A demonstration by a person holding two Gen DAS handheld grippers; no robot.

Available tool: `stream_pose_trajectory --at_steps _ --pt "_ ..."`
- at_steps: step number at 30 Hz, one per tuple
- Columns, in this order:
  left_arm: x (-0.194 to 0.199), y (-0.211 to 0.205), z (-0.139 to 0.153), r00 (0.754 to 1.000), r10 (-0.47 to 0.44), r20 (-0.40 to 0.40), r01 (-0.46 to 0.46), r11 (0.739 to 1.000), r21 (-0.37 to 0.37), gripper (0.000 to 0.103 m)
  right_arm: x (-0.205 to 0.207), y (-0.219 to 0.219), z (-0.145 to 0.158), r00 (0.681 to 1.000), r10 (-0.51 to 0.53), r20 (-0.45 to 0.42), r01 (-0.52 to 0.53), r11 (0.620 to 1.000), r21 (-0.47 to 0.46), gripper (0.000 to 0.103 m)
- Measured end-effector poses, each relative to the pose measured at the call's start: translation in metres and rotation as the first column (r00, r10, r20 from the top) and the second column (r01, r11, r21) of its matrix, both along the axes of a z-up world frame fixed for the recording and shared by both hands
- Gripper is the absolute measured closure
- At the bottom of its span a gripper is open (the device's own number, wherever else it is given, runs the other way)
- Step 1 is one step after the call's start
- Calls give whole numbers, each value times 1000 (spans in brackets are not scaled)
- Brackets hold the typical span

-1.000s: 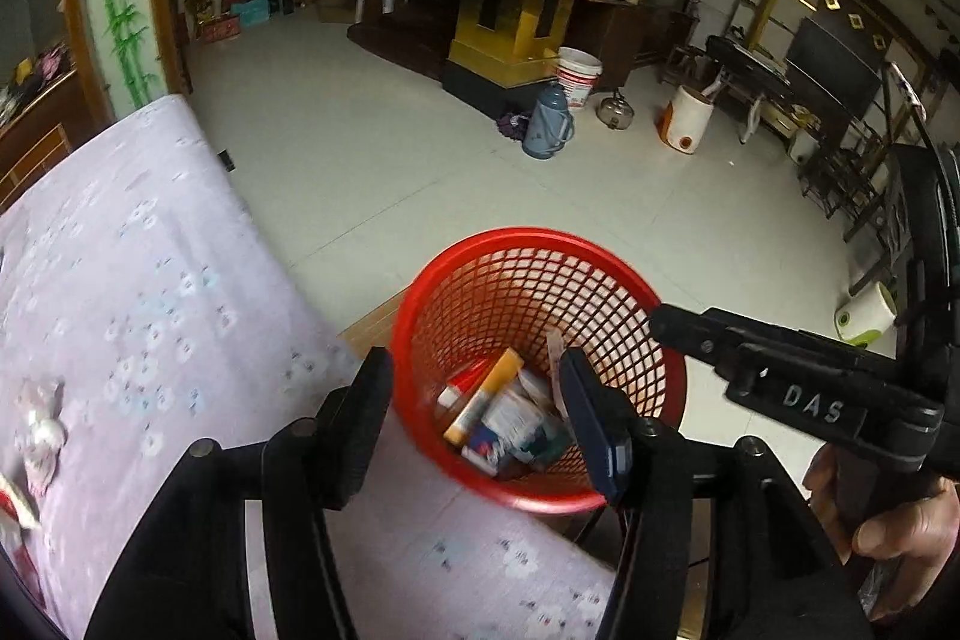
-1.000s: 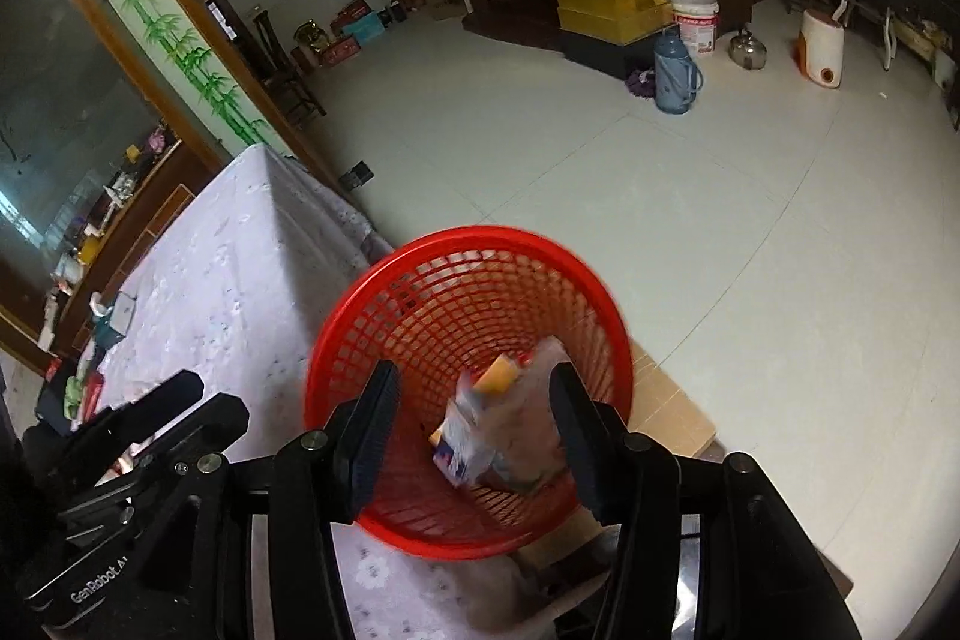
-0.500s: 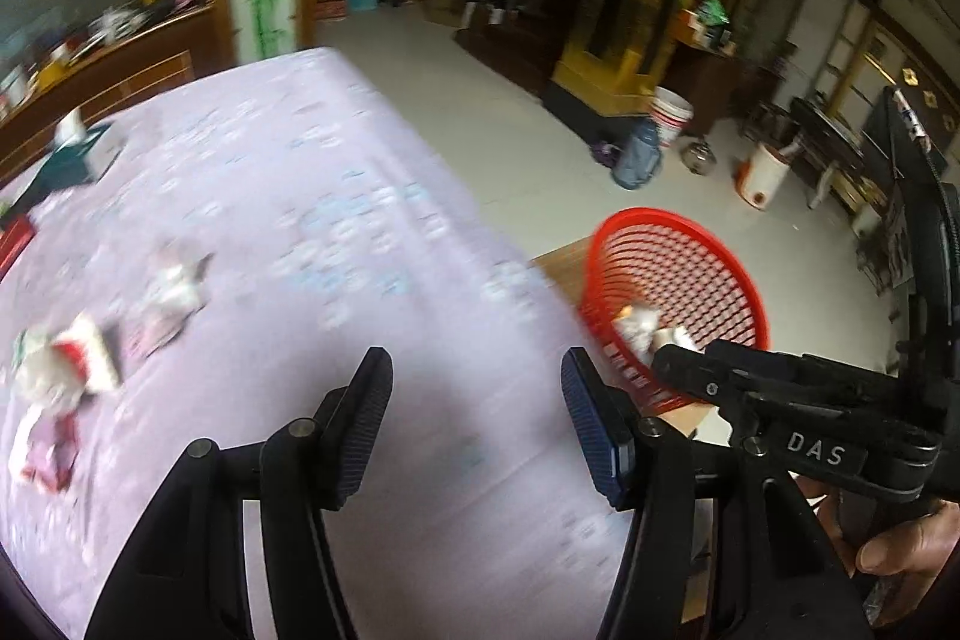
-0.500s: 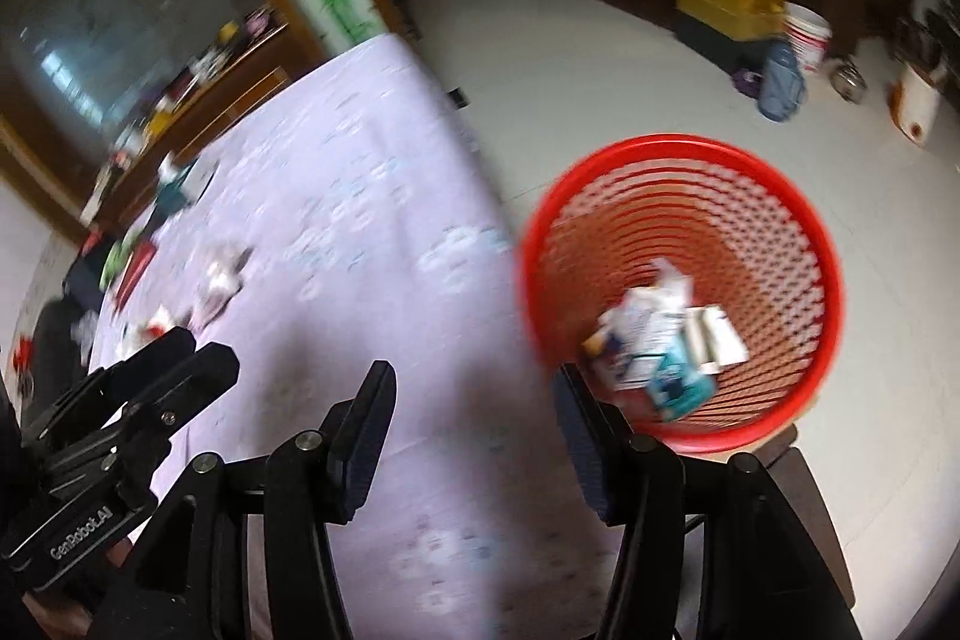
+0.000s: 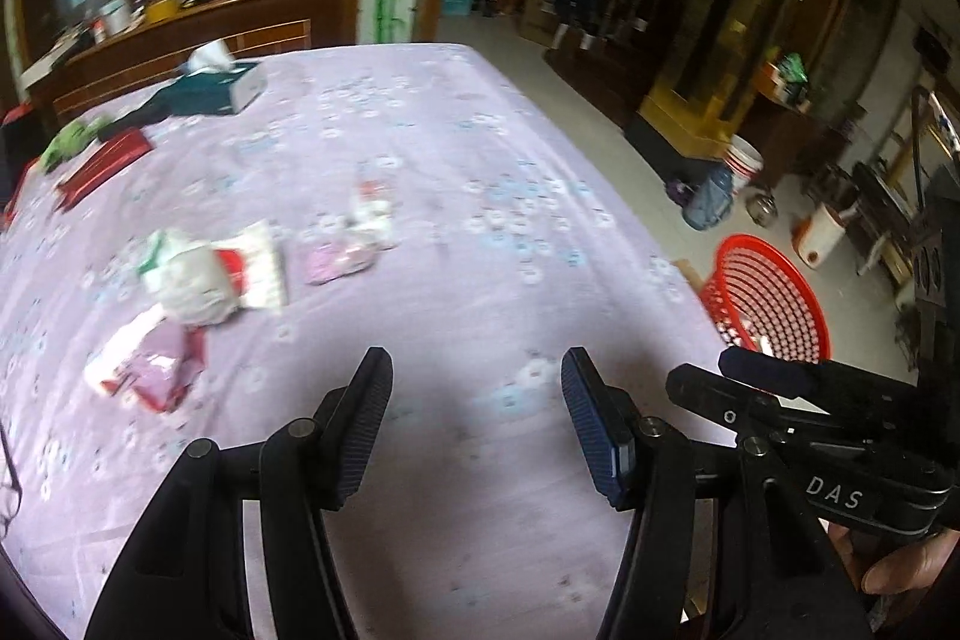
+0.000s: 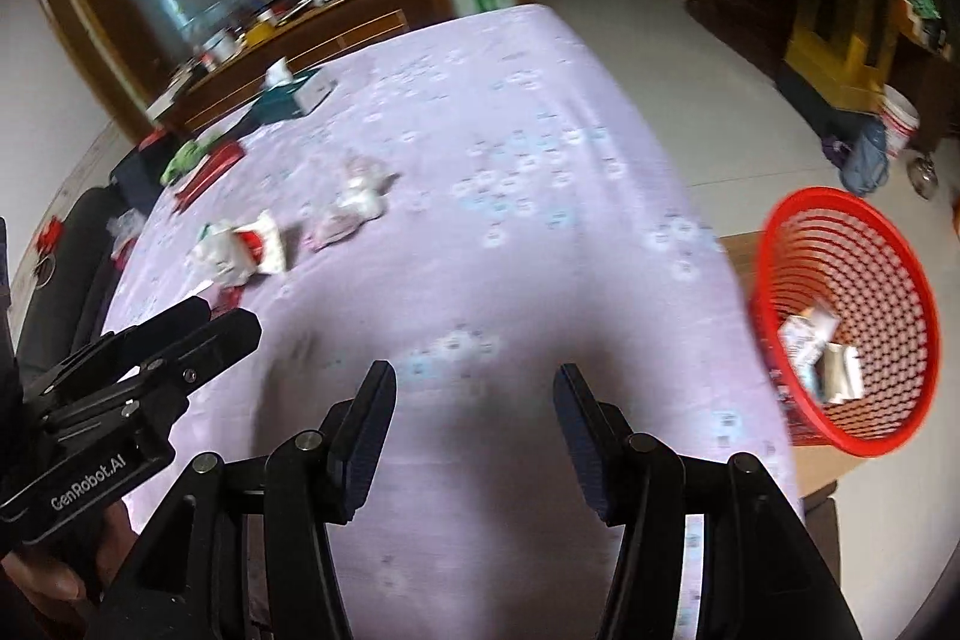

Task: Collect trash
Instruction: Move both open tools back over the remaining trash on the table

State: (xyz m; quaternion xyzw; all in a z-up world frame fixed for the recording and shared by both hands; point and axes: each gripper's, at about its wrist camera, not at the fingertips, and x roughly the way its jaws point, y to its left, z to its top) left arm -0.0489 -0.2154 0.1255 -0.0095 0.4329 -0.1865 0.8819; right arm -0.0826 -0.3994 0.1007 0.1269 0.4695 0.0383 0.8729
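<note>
Several pieces of trash lie on the lilac flowered tablecloth (image 5: 492,172): a crumpled white-and-red wrapper (image 5: 204,274), a pink-and-red packet (image 5: 150,364), a pink packet (image 5: 336,262) and a small white wrapper (image 5: 372,211). The same wrappers (image 6: 240,244) show in the right wrist view. A red mesh basket (image 6: 852,316) stands off the table's right edge with cartons inside; it also shows as the basket (image 5: 768,304) in the left wrist view. My left gripper (image 5: 474,370) and right gripper (image 6: 474,382) hover open and empty over the near cloth.
A teal tissue box (image 5: 216,85) and red flat boxes (image 5: 102,160) sit at the table's far left. A wooden sideboard (image 5: 180,34) runs behind. On the tiled floor are a blue flask (image 5: 708,202), a white bucket (image 5: 744,163) and dark furniture.
Both grippers have swung left, away from above the basket to over the table. The carton the right gripper held over the basket now lies inside it.
</note>
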Motion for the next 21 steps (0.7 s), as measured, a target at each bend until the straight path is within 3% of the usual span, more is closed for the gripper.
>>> stream_pose_trajectory --at_steps 11,15,21 --pt "8 93 -17 988 153 -18 -152 988 13 46 18 52 -9 996 73 -52 -71 996 46 44" --pt "19 135 -30 975 223 -18 -222 974 47 46 18 63 -11 994 95 -59 -95 995 7 44" --pt "50 172 -53 971 233 -59 -230 972 57 46 17 67 -15 993 88 -75 -90 996 -17 44"
